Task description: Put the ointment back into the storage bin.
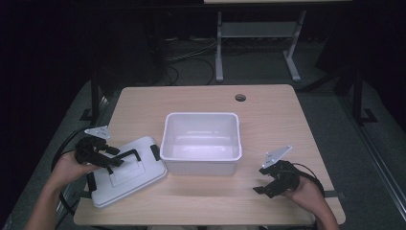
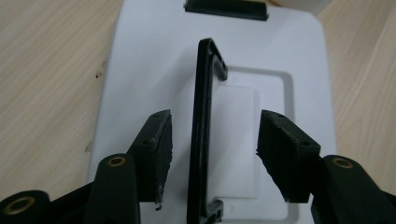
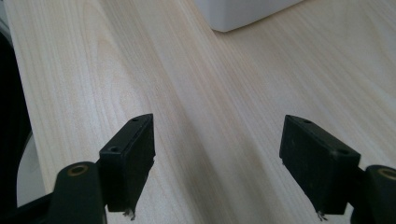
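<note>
I have the left gripper (image 2: 212, 154) over the lid (image 1: 128, 168), which lies flat on the desk (image 1: 268, 115) just left of the empty tub (image 1: 201, 143). Its fingers (image 2: 154, 149) straddle the raised black handle (image 2: 203, 116) without pressing it. I should centre on the bar, close firmly, then lift level. The right gripper (image 1: 270, 184) hovers over bare desk, fingers wide and empty.

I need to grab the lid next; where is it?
In the high view the lid lies flat at the table's front left, beside the empty bin.
</note>
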The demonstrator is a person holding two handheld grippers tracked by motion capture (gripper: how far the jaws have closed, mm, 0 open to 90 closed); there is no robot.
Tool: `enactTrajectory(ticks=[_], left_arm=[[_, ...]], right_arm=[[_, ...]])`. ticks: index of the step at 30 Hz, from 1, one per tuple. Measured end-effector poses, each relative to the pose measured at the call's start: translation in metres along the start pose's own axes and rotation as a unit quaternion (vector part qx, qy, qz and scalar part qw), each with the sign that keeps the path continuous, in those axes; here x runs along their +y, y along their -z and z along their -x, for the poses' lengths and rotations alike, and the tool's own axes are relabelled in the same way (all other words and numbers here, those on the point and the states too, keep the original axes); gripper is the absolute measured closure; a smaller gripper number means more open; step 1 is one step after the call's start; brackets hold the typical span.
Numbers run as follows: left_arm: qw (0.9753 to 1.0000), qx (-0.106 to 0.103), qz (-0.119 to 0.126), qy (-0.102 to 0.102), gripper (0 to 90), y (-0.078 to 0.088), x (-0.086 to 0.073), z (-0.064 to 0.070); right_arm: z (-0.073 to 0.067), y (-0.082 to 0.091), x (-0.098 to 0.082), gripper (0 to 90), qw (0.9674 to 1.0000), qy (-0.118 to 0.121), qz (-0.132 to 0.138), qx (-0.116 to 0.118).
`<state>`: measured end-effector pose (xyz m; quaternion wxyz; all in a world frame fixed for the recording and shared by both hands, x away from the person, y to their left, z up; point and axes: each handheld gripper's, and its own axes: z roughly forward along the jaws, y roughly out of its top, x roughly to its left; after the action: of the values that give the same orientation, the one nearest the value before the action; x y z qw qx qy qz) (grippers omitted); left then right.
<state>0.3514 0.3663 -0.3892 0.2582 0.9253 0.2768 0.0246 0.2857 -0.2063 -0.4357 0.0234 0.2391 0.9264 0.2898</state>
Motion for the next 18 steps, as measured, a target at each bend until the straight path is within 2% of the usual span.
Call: enactTrajectory(ticks=[1,12,18], left_arm=[[1.0,-0.001,-0.004,-0.003,45.6,-0.001,0.001,-0.001],[0.9993,-0.001,-0.033,-0.018,58.3,-0.008,0.01,-0.001],[0.9991,-0.004,-0.04,-0.016,63.9,-0.009,0.011,-0.002]], right_arm=[[-0.001,0.0,-0.001,25.7,1.0,-0.005,0.0,0.001],[-0.002,0.0,-0.005,25.7,1.0,-0.002,-0.001,-0.005],[-0.002,0.0,-0.006,25.7,1.0,0.0,-0.002,-0.008]])
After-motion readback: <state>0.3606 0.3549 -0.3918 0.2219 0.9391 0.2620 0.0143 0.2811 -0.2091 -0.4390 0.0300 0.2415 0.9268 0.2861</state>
